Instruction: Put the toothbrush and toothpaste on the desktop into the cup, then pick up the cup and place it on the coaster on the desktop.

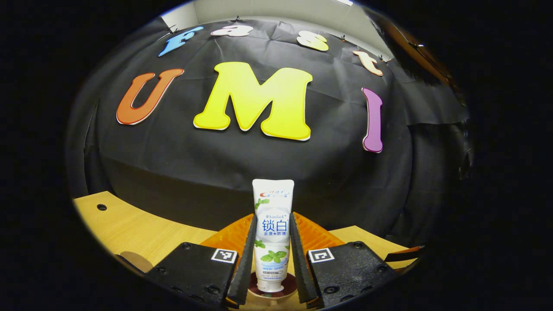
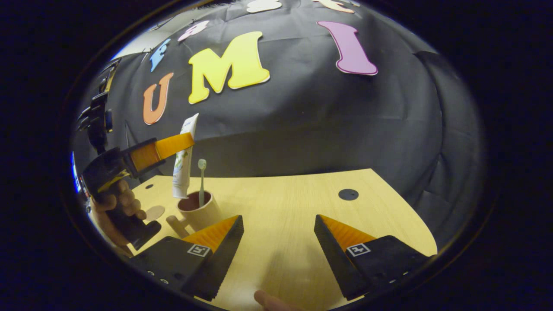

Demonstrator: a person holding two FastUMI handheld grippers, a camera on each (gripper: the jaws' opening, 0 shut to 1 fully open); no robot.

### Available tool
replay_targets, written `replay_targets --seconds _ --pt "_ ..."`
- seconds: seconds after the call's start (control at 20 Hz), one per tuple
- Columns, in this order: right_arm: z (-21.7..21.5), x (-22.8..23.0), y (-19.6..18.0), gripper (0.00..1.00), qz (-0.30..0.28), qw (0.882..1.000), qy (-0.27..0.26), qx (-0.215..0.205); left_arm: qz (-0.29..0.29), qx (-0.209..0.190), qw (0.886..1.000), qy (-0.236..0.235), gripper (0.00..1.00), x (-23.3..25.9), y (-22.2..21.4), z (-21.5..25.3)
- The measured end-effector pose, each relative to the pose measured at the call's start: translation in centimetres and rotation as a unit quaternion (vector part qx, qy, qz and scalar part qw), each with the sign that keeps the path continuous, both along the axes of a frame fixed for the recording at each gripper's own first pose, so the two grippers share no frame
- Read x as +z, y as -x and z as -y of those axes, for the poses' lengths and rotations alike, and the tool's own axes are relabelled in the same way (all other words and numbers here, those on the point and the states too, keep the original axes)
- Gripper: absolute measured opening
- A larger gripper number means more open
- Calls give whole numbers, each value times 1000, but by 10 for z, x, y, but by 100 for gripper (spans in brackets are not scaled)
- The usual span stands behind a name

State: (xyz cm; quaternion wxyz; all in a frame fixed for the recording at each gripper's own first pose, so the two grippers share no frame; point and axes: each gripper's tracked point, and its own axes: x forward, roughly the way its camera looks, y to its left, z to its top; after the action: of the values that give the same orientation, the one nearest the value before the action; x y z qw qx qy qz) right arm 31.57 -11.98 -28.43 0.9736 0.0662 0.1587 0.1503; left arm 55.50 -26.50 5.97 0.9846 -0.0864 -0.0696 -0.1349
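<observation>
Left gripper view: left gripper (image 1: 271, 255) clamped on toothpaste (image 1: 272, 224), both fingers pressing its sides
toothpaste: one white tube, green leaf print, upright, cap down, hanging over cup (image 2: 199, 211) mouth
right gripper (image 2: 278, 235): jaws spread wide, nothing between, above desktop (image 2: 285, 203)
cup: one, tan, dark inside, handle, on desktop
toothbrush (image 2: 201, 181): one, standing in cup, head up
coaster (image 2: 154, 212): one, round, left of cup, apart

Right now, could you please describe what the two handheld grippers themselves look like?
Each gripper has two wedge-shaped fingers with ribbed inner faces, set on matte black blocks with screws and a small square black-and-white marker. The left gripper and right gripper match. In the right gripper view, the left one has a black handle, held by a bare hand.
</observation>
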Motion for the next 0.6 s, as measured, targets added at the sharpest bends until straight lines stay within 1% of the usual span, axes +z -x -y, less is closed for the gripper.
replay_targets --seconds 0.1,0.2,0.25,0.3,0.35,0.4,0.45,0.5,0.55,0.6 --pt "0 -3 3 97 -13 1000 -12 -2 4 5 1000 -17 50 -1 2 -2" --pt "0 0 6 97 -17 1000 -15 -8 14 8 1000 -16 50 7 8 -7" --pt "0 1 8 97 -19 1000 -17 -10 15 8 1000 -15 58 12 13 -8" --pt "0 4 10 97 -22 1000 -16 -15 16 8 1000 -17 52 16 17 -10" --pt "-2 7 14 94 -25 999 -16 -17 11 8 1000 -21 56 21 27 -15" --pt "-9 17 23 94 -25 1000 -14 -13 5 4 1000 -23 60 26 38 -20" --pt "-18 27 32 97 -25 1000 -6 -9 -1 3 1000 -25 69 32 52 -27" --pt "-30 37 45 97 -28 1000 2 -2 -10 1 1000 -26 76 36 67 -37" --pt "-39 45 52 97 -30 1000 4 3 -16 -1 1000 -23 78 36 76 -43" --pt "-47 49 58 97 -34 999 6 8 -26 6 999 -21 86 37 87 -55"
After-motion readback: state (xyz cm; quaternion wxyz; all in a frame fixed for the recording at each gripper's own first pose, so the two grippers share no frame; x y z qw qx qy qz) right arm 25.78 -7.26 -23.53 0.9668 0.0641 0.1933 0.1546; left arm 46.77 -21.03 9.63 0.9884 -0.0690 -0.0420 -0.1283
